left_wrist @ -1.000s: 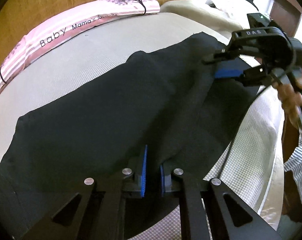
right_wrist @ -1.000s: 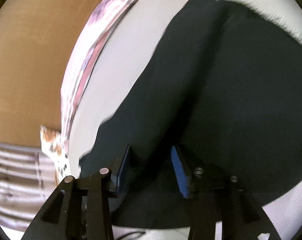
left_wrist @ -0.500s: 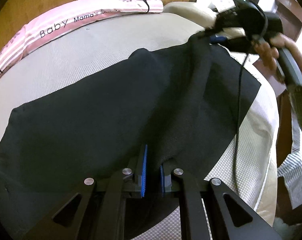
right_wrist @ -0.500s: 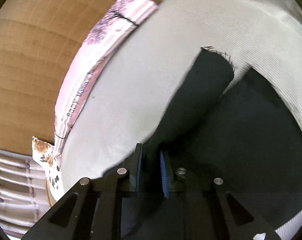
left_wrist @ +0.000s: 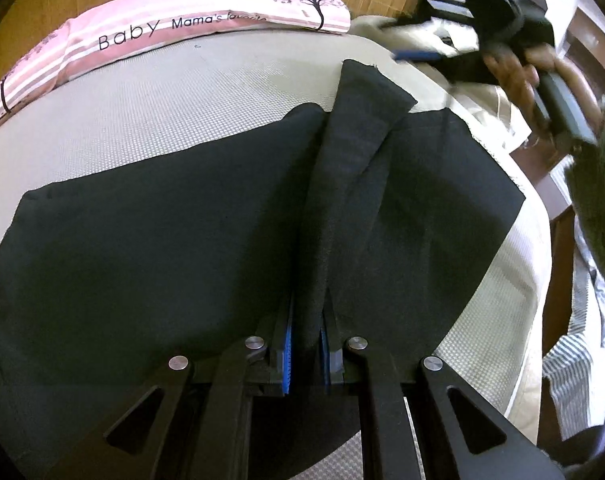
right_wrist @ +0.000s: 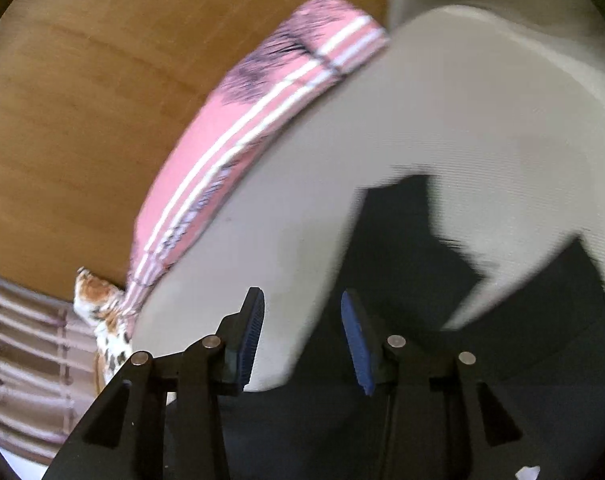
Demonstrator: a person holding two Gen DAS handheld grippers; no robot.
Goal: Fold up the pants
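1. The left gripper [left_wrist: 306, 354] is pinched tight on a fold of the black pants [left_wrist: 150, 240]. The blue pads [left_wrist: 287, 354] squeeze the cloth between them. It held the cloth the same way a second ago, so this end has not let go.

2. The right gripper [right_wrist: 302, 340] is now wide open with nothing in it. Half a second ago its pads were shut on the edge of the pants. It has dropped that edge and pulled away. In the left view it is up and off to the far right, held in the person's hand [left_wrist: 542, 80], and blurred from moving.

3. The pants lie spread on the grey mattress [left_wrist: 182, 112]. A long strip of cloth [left_wrist: 354, 140] now runs from the left gripper across the top of the pants, and its far end pokes just past the edge onto the mattress. A moment ago the right gripper was holding that end up.

4. I think this means one fold has been laid down. The strip looks narrow and a bit crooked, so it may need a tug to lie flat.

5. Behind the mattress sits a pink striped pillow [left_wrist: 174, 20] with "Baby" on it, against a wooden wall [right_wrist: 82, 80].
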